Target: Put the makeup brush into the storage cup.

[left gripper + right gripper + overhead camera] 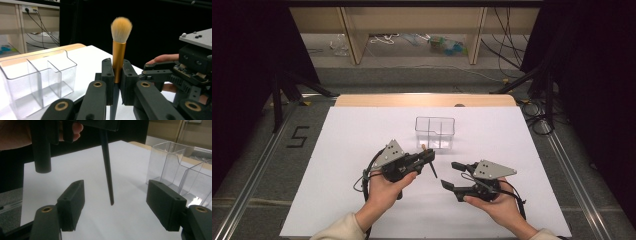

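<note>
**Makeup brush held upright in the left jaws, organizer waiting behind**

Black jaws of the left gripper (117, 82) sit closest in the left gripper view, clenched on the gold ferrule of a makeup brush (119, 50). Its long axis runs roughly vertical here: the pale, fluffy bristle head points up and the thin dark handle (107, 165) tapers downward, its tip hanging free above the white table (362, 130) without touching it. In the high view the brush sits slightly tilted between the two hands.

Judging by its build, the brush is light and stiff along handle and ferrule, while the bristles are soft and would splay or bend if squeezed. The metal ferrule looks smooth and could slip, so a firm hold on it or on the upper handle seems best; the bristles should be left alone.

Across from it, the right gripper (120, 207) stands released, its pads wide apart, with the handle tip hanging ahead of the gap, nothing pressed.

Just beyond the left gripper stands a clear plastic organizer (435, 132) with upright compartments, apart from the brush.
</note>
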The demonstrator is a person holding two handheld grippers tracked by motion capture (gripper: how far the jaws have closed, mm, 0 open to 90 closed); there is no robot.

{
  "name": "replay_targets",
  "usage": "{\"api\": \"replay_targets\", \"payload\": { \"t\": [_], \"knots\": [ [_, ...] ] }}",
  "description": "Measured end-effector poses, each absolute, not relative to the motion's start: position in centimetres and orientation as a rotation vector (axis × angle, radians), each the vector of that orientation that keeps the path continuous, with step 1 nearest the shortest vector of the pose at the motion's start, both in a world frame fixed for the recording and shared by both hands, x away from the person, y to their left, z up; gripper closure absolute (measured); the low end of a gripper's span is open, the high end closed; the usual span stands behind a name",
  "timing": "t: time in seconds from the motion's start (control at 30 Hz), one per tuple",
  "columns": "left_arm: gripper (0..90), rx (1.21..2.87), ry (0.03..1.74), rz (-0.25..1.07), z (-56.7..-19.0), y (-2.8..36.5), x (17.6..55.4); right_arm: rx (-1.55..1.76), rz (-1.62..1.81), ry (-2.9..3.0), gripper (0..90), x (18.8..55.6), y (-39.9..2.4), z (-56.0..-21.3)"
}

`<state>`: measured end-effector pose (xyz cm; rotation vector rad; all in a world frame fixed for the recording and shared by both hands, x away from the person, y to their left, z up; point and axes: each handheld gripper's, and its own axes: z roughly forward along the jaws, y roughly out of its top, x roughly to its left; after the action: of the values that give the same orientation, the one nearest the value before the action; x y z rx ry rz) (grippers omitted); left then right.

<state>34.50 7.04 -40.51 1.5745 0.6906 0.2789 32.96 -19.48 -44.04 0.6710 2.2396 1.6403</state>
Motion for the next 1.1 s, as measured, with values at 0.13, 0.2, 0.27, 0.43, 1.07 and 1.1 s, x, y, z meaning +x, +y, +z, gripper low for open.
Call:
{"api": "replay_targets", "payload": {
  "t": [0.13,0.2,0.27,0.43,1.07,1.1],
  "knots": [
    [83.5,1.589,0.685,0.312,-40.4,7.3,34.6,0.685,1.644,2.230,30.0,33.0,-19.9,-44.0],
    [83.5,1.595,0.670,0.341,-40.3,7.4,34.7,0.686,1.637,2.225,29.9,33.0,-20.0,-44.0],
    [83.5,1.606,0.666,0.360,-40.2,7.5,34.7,0.683,1.647,2.218,28.5,33.1,-20.3,-43.9],
    [83.5,1.612,0.670,0.424,-40.1,7.8,35.0,0.698,1.634,2.226,26.3,33.0,-20.7,-43.8],
    [83.5,1.711,0.583,0.759,-39.2,9.7,36.1,0.719,1.613,2.189,24.2,32.9,-22.6,-43.4],
    [83.5,1.711,0.582,0.758,-39.2,9.8,36.1,0.719,1.613,2.189,24.2,32.9,-22.6,-43.4]
  ]
}}
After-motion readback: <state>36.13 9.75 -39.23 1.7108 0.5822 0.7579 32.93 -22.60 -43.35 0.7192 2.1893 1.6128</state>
